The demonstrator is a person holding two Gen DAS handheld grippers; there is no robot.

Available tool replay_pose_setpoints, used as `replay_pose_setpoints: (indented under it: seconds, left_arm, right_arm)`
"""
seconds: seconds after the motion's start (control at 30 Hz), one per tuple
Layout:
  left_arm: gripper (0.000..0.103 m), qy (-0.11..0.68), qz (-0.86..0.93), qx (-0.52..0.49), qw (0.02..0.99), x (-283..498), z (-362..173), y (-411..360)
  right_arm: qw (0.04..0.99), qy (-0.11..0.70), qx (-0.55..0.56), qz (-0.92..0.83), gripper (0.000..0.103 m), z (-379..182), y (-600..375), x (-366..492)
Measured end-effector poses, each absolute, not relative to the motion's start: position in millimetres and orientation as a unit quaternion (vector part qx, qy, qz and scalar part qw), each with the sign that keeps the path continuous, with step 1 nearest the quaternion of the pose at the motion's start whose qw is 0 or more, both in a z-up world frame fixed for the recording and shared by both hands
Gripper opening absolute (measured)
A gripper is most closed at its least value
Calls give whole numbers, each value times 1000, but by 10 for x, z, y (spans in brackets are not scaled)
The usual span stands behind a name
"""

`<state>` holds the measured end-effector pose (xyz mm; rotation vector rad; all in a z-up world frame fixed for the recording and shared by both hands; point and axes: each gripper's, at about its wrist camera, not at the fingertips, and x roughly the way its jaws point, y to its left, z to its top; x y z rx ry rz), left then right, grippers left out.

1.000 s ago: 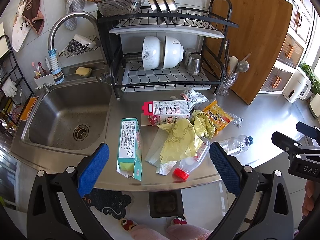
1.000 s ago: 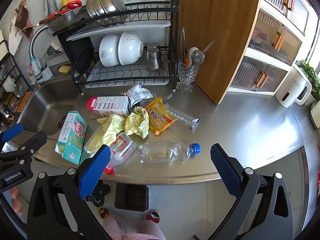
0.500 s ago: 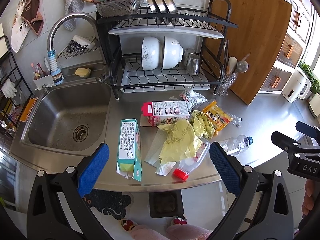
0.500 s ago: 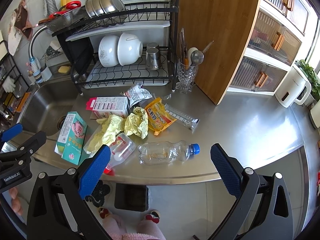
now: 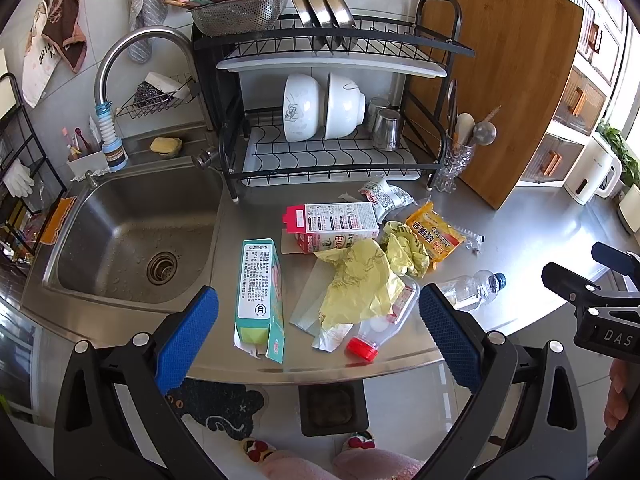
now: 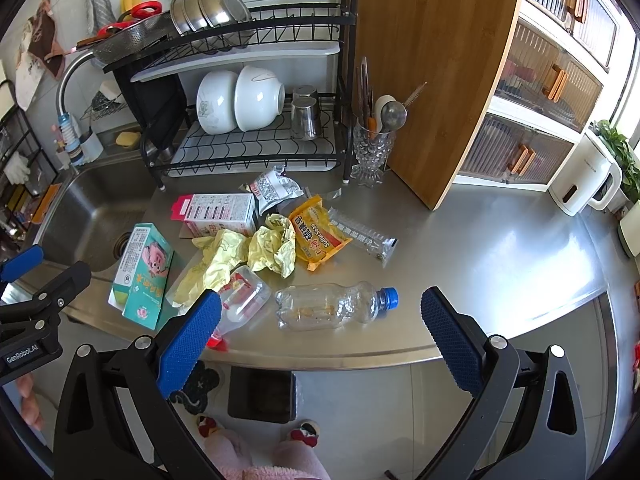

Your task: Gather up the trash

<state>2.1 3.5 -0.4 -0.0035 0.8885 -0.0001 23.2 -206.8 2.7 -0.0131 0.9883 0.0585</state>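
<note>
Now we hold both tools, left tool (image 5: 318,332) and right tool (image 6: 320,332), wide and empty; ahead, the bottle (image 6: 334,306) may roll off the surface (image 6: 480,264) if nudged.

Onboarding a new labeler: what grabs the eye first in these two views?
The heap of trash on the steel counter: crumpled yellow paper, an orange snack packet, a teal carton near the sink, and a clear bottle with a blue cap lying at the front edge. Behind it stands a black dish rack with two white bowls. Both grippers hang open and empty in front of the counter.
</note>
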Motion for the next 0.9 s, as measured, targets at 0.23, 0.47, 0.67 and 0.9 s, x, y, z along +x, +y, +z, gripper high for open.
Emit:
replay_pose_setpoints:
  seconds: [0.23,0.47,0.67,0.9]
  left_arm:
    - [95,431,2,3,902,9,-10,42]
    - [95,430,3,2,903,-18,7,68]
    - [95,427,5,1,904,-41,29,74]
    - [95,426,7,0,905,-52,44,88]
  right_arm:
    - [880,474,-5,28,100,26,-2060,228]
    - [881,473,-7,28,100,36,-2042,199]
    - [882,470,-7,30,100,60,-2038,185]
    - [883,468,-8,32,100,65,-2028,180]
